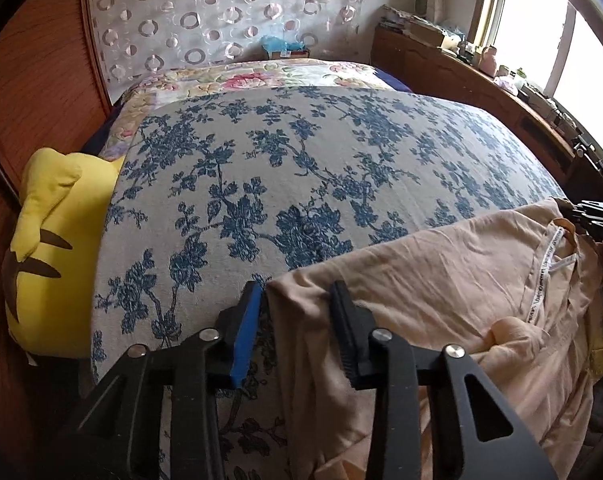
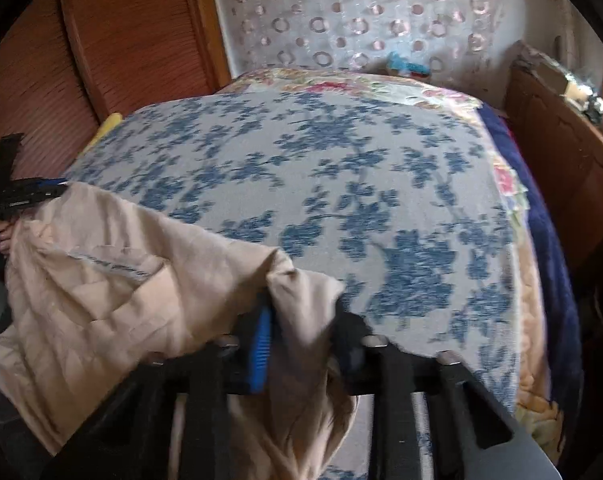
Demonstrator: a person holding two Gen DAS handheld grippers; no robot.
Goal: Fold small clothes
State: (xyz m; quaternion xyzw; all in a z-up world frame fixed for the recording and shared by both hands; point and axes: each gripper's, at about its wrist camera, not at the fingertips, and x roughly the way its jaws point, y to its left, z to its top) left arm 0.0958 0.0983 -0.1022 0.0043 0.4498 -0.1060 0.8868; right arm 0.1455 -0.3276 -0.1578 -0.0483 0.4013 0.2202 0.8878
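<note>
Two grippers hold one beige garment (image 1: pixel 441 280) at the frame's lower right: left gripper (image 1: pixel 297 300) clenched on its corner edge, right gripper (image 2: pixel 301 312) clenched on the other. The blue-flowered bedspread (image 1: pixel 301 160) lies bare above, bounded left by a yellow plush (image 1: pixel 49 240).

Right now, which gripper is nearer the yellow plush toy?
Left. The left gripper holds the beige garment at the corner toward the yellow plush toy; the right gripper holds the far corner.
</note>
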